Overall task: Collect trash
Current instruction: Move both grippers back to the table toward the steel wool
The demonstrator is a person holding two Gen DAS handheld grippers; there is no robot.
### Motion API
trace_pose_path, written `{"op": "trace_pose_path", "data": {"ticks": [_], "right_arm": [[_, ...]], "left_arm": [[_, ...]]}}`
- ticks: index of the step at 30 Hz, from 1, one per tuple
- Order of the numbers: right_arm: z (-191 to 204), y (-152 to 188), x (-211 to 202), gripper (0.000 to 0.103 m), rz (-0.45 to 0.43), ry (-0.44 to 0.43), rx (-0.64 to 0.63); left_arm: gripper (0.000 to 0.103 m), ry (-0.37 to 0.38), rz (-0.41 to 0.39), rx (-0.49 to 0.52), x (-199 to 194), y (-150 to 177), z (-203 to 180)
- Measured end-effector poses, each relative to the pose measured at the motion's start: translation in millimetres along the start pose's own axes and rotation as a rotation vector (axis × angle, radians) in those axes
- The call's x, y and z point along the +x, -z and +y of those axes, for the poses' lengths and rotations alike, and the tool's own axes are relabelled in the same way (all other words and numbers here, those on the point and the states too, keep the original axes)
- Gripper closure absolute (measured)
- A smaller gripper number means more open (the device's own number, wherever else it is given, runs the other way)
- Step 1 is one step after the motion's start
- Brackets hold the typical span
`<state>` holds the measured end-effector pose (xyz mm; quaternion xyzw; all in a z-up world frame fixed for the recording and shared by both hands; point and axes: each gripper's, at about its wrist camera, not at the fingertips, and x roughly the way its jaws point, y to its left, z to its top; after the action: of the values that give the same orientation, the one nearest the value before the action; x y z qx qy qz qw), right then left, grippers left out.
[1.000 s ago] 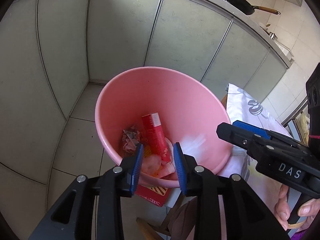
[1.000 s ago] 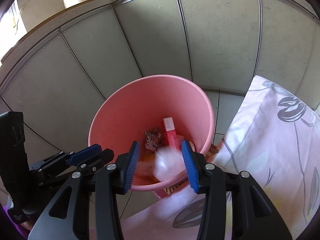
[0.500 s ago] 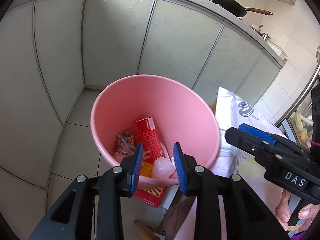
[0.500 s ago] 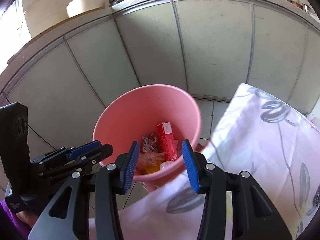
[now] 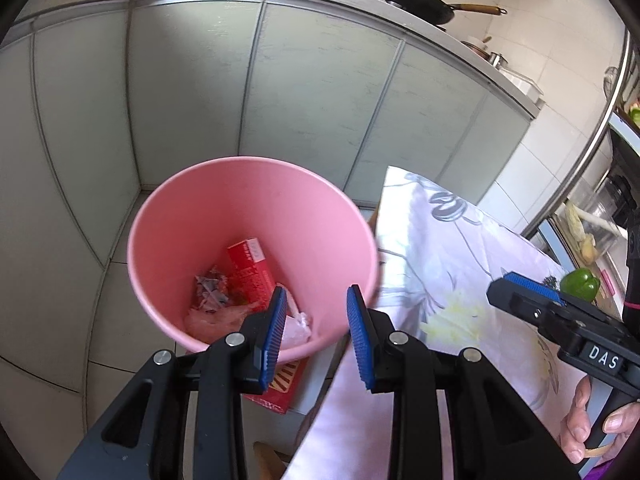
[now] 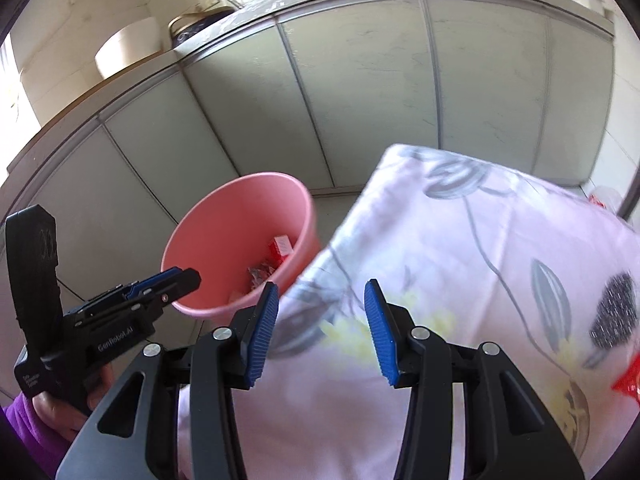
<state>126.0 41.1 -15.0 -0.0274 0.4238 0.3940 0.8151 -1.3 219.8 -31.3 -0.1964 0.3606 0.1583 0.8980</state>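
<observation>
Left wrist view: grey cabinet fronts [image 5: 320, 92] fill the background; below them the bench under a floral cloth [image 5: 460, 264] runs off to the right, and the pink bin [image 5: 256, 208] stands on the floor just beside its near corner. Bin already holds trash: red carton [image 5: 250, 268], crumpled wrapper [image 5: 210, 290], clear plastic [image 5: 298, 326]. Left tool [image 5: 316, 330] hangs above the bin's near rim, blades spread, nothing between them. Right tool [image 6: 318, 328] sits over the cloth, also spread and empty. A red scrap [image 6: 626, 380] lies on the cloth at the right edge of the right wrist view, and a green pepper [image 5: 579, 283] further along; the pepper looks like food, not trash. Judgement: step in hand is fetching the next piece. Do it well by bringing the right tool low over the scrap, blades straddling it, pinching only the scrap and not the cloth, then lifting clear before swinging to the bin.
</observation>
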Motion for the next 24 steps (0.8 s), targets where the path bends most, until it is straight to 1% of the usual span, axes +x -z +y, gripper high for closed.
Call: {"op": "trace_pose_path", "data": {"ticks": [10,13,17,24], "right_arm": [[-30,34,-29,0.057,-0.004,0.058,0.043],[-37,39,-38,0.058,-0.016,0.083,0.047],[-51,43,-52,0.057,-0.041,0.112,0.068],[-91,39,-88,0.057,-0.124,0.192,0.127]], "left_arm": [[0.073,0.029,0.020,0.065,4,4,-35],[0.073,0.044,0.023,0.087,5,5,-48],[0.073,0.060,0.031,0.118,6,7,-64],[0.073,0.084,0.043,0.182,8,10,-96]]}}
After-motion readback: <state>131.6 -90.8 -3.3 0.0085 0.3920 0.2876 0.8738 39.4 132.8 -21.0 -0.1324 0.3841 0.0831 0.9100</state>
